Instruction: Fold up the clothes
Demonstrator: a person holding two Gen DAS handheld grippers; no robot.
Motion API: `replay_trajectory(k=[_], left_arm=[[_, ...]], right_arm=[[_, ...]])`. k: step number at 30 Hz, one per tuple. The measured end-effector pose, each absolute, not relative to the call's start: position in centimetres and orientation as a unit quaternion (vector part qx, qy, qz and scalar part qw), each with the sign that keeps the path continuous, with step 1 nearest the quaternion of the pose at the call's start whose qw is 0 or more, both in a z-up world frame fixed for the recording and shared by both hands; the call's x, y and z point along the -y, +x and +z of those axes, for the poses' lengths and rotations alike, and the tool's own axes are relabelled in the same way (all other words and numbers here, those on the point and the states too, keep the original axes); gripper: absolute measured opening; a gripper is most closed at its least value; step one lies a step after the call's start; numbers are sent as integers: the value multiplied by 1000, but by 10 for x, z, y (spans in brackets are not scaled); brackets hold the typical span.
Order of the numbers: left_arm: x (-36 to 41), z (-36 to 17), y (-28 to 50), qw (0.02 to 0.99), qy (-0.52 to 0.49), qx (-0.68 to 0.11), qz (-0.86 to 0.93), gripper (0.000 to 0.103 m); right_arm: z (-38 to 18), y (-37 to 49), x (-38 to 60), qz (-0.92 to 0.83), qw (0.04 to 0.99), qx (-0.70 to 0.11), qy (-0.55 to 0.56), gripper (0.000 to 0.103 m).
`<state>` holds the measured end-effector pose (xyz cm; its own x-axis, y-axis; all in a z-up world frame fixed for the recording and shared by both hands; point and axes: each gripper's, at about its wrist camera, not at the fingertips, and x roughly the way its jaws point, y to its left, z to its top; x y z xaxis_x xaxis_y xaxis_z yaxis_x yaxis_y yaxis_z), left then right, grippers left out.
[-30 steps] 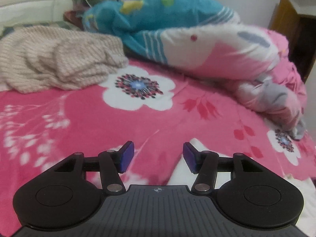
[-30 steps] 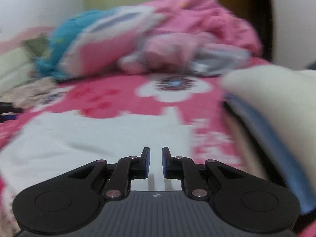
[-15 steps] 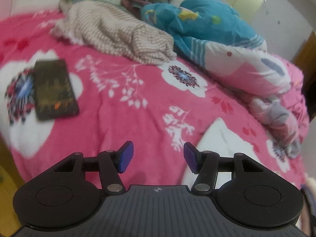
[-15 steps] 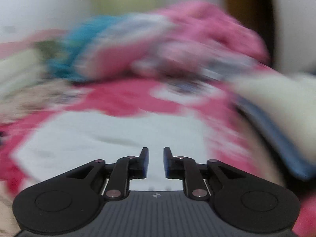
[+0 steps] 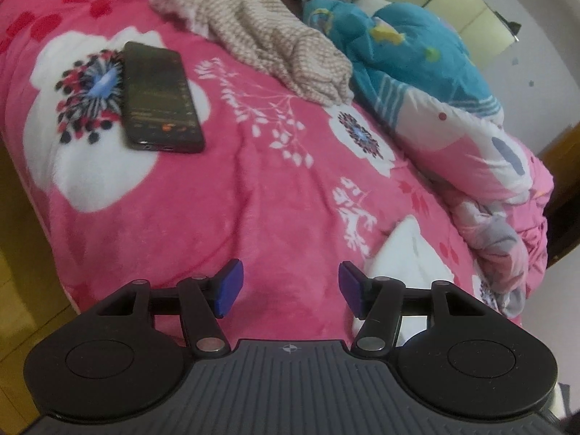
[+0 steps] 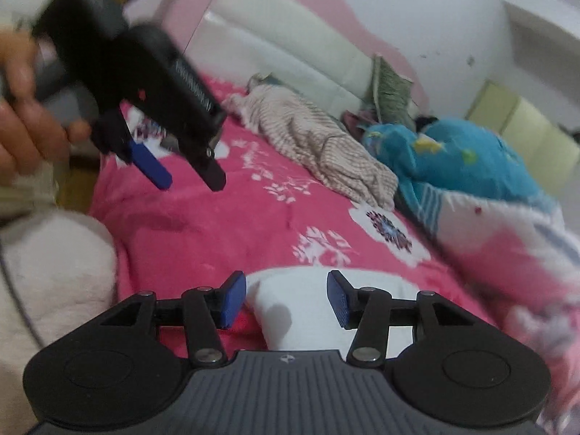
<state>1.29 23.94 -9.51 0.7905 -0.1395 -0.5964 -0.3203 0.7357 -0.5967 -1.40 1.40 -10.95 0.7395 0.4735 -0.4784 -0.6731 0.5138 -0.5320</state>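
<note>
So the white garment (image 6: pixel 319 304) is lying flat on the pink floral blanket (image 5: pixel 232 195), looks smooth and pale, with a rounded folded edge toward us in the right wrist view; from the left wrist view we only catch a white corner of it (image 5: pixel 406 253) poking out at the lower right. Our right gripper (image 6: pixel 286 299) hangs just above that folded edge with the jaws spread wide, nothing between them. Our left gripper (image 5: pixel 288 290) is also spread wide and empty, over bare blanket just left of the garment. In the right wrist view we can see the left gripper (image 6: pixel 188 177) held up in the air by the left hand (image 6: pixel 25 116), tilted down toward the bed. There's a black phone (image 5: pixel 157 98) on the blanket and a beige knit sweater (image 5: pixel 275 32) bunched up farther back, next to a teal and pink quilt (image 5: pixel 435 83).
</note>
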Motion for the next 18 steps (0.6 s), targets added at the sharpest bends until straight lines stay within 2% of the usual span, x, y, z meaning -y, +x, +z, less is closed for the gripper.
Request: replay_trajectory(k=[4, 7, 9, 12, 18], left_arm=[[-247, -101, 12, 873, -367, -319, 46, 59], [-251, -105, 13, 872, -371, -317, 43, 59], [-251, -108, 15, 871, -372, -320, 41, 59], [-251, -109, 18, 868, -376, -323, 33, 59], [-238, -105, 28, 874, -360, -327, 13, 63]], right_arm=[[-129, -9, -36, 331, 828, -150, -426, 52], [-135, -1, -39, 324, 832, -164, -419, 49], [-129, 8, -37, 319, 845, -182, -389, 35], [-115, 24, -29, 316, 867, -220, -316, 18], [-69, 66, 40, 299, 913, -268, -73, 13]])
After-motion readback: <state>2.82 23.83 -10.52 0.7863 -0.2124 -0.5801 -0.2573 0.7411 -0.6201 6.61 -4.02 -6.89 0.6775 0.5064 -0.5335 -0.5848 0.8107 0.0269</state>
